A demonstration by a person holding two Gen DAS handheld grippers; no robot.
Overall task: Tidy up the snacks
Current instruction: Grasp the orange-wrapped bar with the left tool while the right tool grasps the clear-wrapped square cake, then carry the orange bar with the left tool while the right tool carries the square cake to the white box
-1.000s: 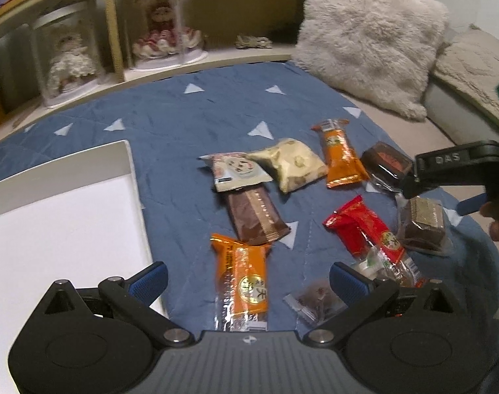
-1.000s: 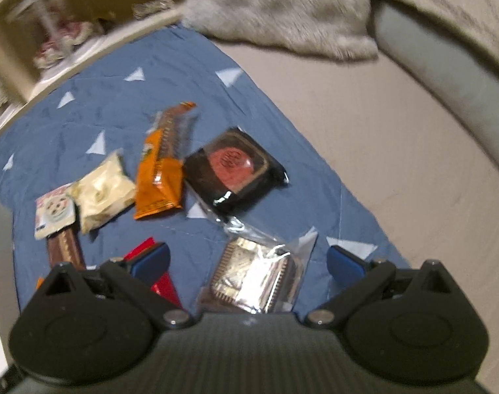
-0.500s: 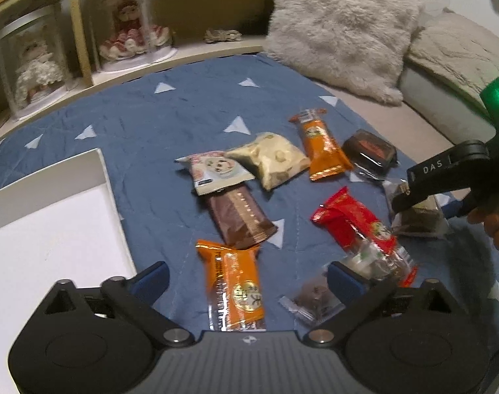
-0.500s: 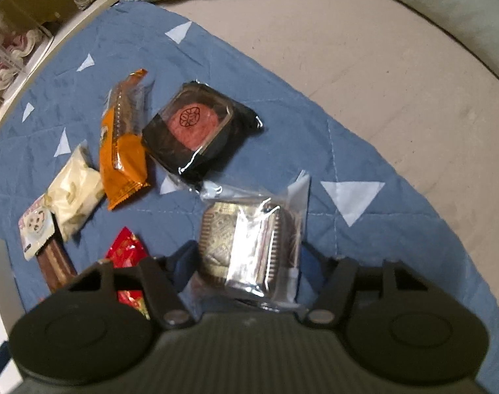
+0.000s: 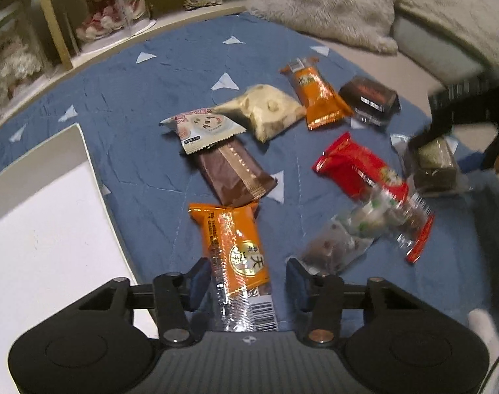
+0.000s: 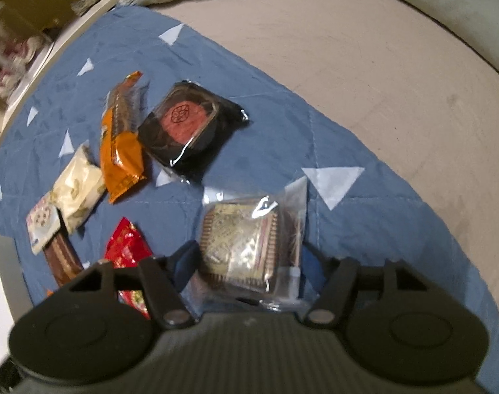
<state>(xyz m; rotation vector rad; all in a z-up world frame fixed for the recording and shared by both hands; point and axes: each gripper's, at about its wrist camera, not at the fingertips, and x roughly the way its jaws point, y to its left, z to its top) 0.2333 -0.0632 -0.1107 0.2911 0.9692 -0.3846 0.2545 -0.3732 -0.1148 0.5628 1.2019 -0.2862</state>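
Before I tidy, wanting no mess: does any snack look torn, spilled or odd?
Nothing looks torn or spilled. The packets lie scattered at mixed angles on the blue quilted cloth; the white round-print packet overlaps the brown wrapped bar.

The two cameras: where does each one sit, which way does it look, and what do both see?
Left wrist: sits on the left gripper, looks down at the blue cover; its closing fingers straddle an orange packet.
Right wrist: sits on the right gripper, looks down; its fingers flank a clear-wrapped cake.
Shared: that cake, the black packet, the red packet.
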